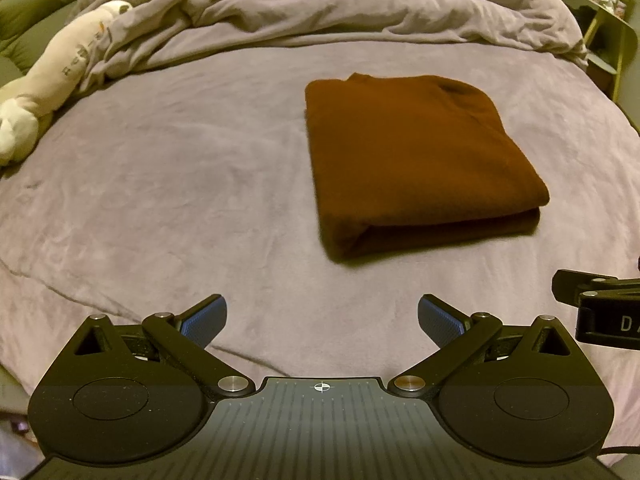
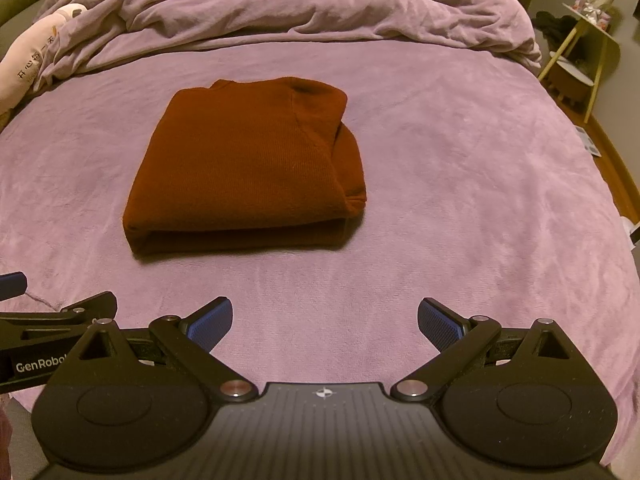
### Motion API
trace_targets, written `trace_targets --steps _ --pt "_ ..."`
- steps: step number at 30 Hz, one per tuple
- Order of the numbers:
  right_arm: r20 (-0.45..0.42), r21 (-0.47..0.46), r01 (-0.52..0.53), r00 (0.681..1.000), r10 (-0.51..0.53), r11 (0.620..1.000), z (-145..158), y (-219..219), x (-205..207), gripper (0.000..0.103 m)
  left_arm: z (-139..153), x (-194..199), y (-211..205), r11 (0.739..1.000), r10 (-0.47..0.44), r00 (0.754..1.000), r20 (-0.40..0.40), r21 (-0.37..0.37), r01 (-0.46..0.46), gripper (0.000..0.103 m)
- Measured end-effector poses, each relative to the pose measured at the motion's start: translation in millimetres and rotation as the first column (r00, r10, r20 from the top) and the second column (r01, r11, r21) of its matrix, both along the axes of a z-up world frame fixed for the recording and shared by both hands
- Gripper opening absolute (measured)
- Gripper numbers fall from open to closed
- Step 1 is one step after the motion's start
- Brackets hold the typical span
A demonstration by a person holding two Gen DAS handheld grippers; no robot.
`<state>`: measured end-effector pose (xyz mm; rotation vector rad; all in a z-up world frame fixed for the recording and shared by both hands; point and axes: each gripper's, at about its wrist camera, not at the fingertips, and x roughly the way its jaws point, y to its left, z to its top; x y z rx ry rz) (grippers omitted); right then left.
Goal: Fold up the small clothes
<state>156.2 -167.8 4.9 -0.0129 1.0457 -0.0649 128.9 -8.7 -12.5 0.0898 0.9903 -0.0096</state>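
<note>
A rust-brown sweater (image 1: 416, 160) lies folded into a neat rectangle on the purple bed cover (image 1: 180, 200); it also shows in the right wrist view (image 2: 244, 172). My left gripper (image 1: 322, 320) is open and empty, held back from the sweater's near edge and to its left. My right gripper (image 2: 325, 322) is open and empty, held back from the sweater and to its right. Each gripper's body shows at the edge of the other's view: the right one in the left wrist view (image 1: 600, 308), the left one in the right wrist view (image 2: 56, 332).
A rumpled purple duvet (image 2: 320, 4) is heaped across the far side of the bed. A white plush toy (image 1: 52, 80) lies at the far left. A small yellow side table (image 2: 584, 40) stands past the bed's right edge.
</note>
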Motion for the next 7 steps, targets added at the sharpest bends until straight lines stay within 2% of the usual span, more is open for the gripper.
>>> trace_targets --steps 7 --pt "0.002 -0.005 0.001 1.0 -0.001 1.0 1.7 1.2 -1.4 0.099 -0.5 -2.1 -0.2 1.0 -0.011 1.0 0.0 0.001 0.011 0.103"
